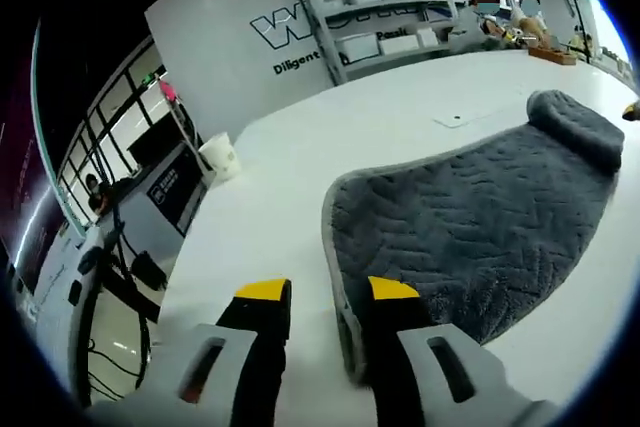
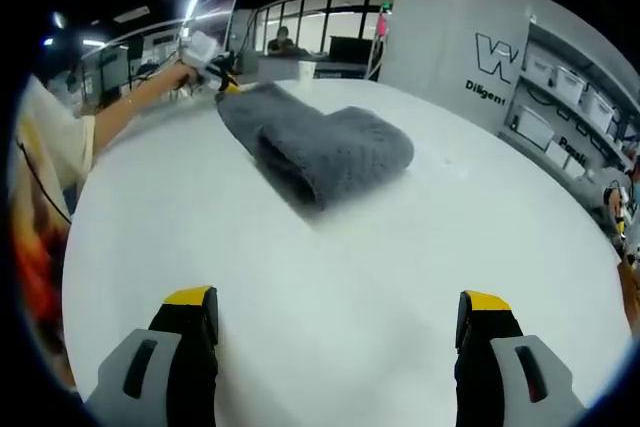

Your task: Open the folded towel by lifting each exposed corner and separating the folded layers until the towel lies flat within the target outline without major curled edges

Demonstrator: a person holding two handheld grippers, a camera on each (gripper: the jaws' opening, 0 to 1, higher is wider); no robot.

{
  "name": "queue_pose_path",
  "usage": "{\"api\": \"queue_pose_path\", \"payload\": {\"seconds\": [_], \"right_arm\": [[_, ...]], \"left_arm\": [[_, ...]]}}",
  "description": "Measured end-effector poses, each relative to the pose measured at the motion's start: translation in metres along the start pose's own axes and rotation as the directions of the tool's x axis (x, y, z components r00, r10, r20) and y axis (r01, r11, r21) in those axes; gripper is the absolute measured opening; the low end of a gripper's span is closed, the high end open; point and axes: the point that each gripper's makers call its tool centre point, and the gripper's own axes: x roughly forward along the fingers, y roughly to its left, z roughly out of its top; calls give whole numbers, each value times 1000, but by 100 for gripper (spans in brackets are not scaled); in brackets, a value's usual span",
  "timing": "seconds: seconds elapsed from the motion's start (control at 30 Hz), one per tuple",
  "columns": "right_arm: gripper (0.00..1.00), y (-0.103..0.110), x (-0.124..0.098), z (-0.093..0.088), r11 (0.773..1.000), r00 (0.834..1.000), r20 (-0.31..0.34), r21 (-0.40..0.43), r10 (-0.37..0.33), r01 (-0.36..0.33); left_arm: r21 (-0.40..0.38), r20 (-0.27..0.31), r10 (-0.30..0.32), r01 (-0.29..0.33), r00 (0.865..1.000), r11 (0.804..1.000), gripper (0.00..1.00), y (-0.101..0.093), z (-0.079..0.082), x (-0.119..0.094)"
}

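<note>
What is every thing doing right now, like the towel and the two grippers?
Towel: mostly spread on the table, far end still folded over in a thick roll.
Left gripper: at the towel's near edge, jaws a little apart, one jaw over the edge; grip cannot be told.
Right gripper: open wide, holding nothing, short of the towel.
Table: white, towel lying on it.
</note>
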Motion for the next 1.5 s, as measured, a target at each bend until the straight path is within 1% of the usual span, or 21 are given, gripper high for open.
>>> {"api": "queue_pose_path", "payload": {"seconds": [0.2,0.27,0.37,0.43,0.47,0.6,0.67,0.73,0.77,0.8,0.83,0.93,1.03,1.13,1.2,1.23,1.3,1.33,1.4,1.43,1.5], "right_arm": [[99,2,2,-1,1000,1000,-9,-9,6,-6],[99,1,2,-1,1000,1000,-11,-9,6,-6],[99,1,2,-1,1000,1000,-11,-8,6,-6],[99,1,2,-1,1000,1000,-10,-8,5,-5],[99,0,1,-2,1000,1000,-11,-7,4,-4],[99,-1,1,-2,1000,1000,-11,-2,1,-1],[99,-1,1,-3,1000,1000,-15,-7,0,0],[99,-1,1,-2,1000,1000,-16,-9,-2,2],[99,-1,1,-2,1000,1000,-15,-15,-3,2],[99,0,0,-1,1000,1000,-14,-18,-3,3],[99,0,0,-1,1000,1000,-13,-20,-2,2],[99,-1,1,-2,1000,1000,-19,-19,-6,6],[99,-2,1,-3,1000,1000,-27,-20,-16,15],[99,-2,-1,4,999,1000,-3,-24,-27,27],[99,2,-1,9,999,1000,11,-35,-16,17],[99,4,-1,11,999,1000,12,-45,-16,17],[99,6,0,14,997,1000,14,-77,-24,24],[99,6,1,17,995,999,18,-97,-32,33],[99,8,3,23,993,999,35,-110,-37,41],[99,10,4,27,993,998,50,-111,-34,40],[99,11,4,29,993,998,55,-110,-32,38]], "left_arm": [[-38,40,-67,69,997,997,56,-15,11,-16],[-57,92,-114,120,989,991,64,-26,23,-22],[-74,164,-186,200,969,977,72,-45,39,-33],[-63,194,-224,240,955,969,73,-57,47,-41],[-51,227,-253,271,940,961,73,-67,55,-50],[-49,271,-307,331,912,942,80,-85,65,-63],[-9,236,-380,393,894,919,88,-104,61,-68],[-11,253,-411,427,876,904,94,-116,63,-70],[-19,255,-447,467,857,884,97,-128,63,-71],[-12,254,-471,489,845,872,99,-136,63,-71],[-9,254,-481,499,839,867,100,-142,63,-70],[3,237,-497,511,835,859,100,-156,57,-70],[-8,222,-503,517,835,856,100,-161,50,-71],[-71,231,-534,561,814,825,100,-167,45,-75],[-56,219,-538,561,814,826,100,-168,40,-78],[-20,212,-532,548,820,837,100,-168,39,-79],[-8,212,-534,548,819,837,100,-171,36,-81],[-1,210,-547,560,810,829,100,-174,35,-83],[-4,223,-582,598,782,802,100,-181,34,-87],[-7,230,-592,609,773,793,100,-183,35,-88],[2,237,-586,603,775,798,100,-185,36,-88]]}}
